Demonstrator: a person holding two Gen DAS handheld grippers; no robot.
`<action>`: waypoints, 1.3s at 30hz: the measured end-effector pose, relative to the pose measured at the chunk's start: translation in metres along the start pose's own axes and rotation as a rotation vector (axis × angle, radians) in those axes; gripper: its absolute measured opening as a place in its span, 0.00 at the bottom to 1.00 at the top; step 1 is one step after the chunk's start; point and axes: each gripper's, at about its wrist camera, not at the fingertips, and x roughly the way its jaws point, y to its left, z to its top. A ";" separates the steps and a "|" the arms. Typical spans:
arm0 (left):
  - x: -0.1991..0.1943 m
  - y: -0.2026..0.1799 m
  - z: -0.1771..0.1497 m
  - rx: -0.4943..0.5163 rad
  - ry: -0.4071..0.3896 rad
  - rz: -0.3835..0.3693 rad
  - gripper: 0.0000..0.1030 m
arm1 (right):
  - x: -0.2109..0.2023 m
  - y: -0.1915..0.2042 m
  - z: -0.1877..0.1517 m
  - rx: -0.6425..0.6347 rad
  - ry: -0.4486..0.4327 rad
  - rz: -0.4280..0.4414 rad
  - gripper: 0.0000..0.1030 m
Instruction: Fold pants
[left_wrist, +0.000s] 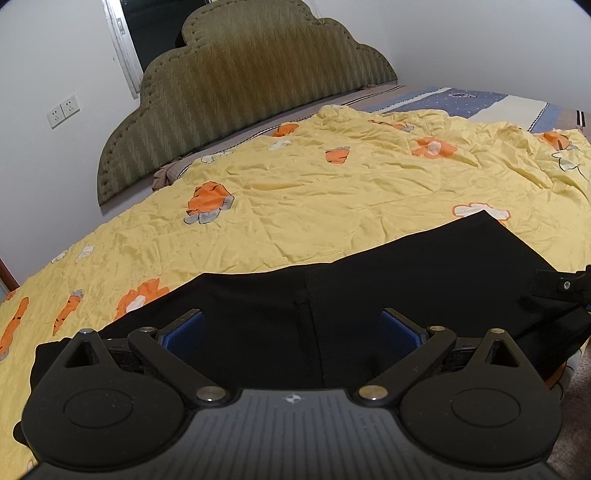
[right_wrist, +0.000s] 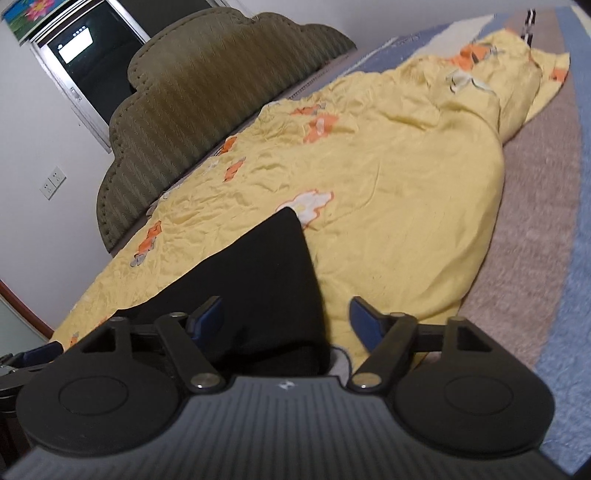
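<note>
1. Left wrist view: the left hand-held gripper (left_wrist: 291, 326) stands wide open, its blue pads (left_wrist: 188, 328) well apart and pressing on nothing, with black cloth lying just ahead of and below them.
2. That cloth is the pants (left_wrist: 388, 280), spread flat in a long band on the yellow quilt (left_wrist: 314, 184) of the bed; a vertical seam or fold line runs between the pads.
3. Right wrist view: the right hand-held gripper (right_wrist: 286, 319) is partly open, with no cloth pinched. The right-hand edge of the pants (right_wrist: 273, 280) lies between its pads, closer to the left one, and the far corner points away from it.
4. Past both tools the quilt runs on to a green padded headboard (left_wrist: 251, 74); to the right of the right tool a striped bedspread (right_wrist: 535, 221) shows.
5. Judgement: this looks like the approach before a fold, each tool lining up over one end of the near edge, nothing lifted so far.
6. The next move likely calls for lowering both sets of pads onto the near hem, catching every layer, then closing and carrying the edge across evenly so the cloth does not skew or drag the quilt.
</note>
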 end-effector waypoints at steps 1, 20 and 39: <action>0.001 0.000 0.000 0.002 0.000 0.001 0.99 | 0.001 0.000 -0.001 0.000 0.003 -0.001 0.65; -0.002 0.001 0.043 -0.054 0.009 -0.172 0.98 | -0.016 0.057 -0.020 -0.378 -0.061 -0.116 0.12; 0.023 -0.017 0.067 -0.139 0.162 -0.449 0.93 | -0.011 0.163 -0.102 -1.143 -0.185 -0.288 0.11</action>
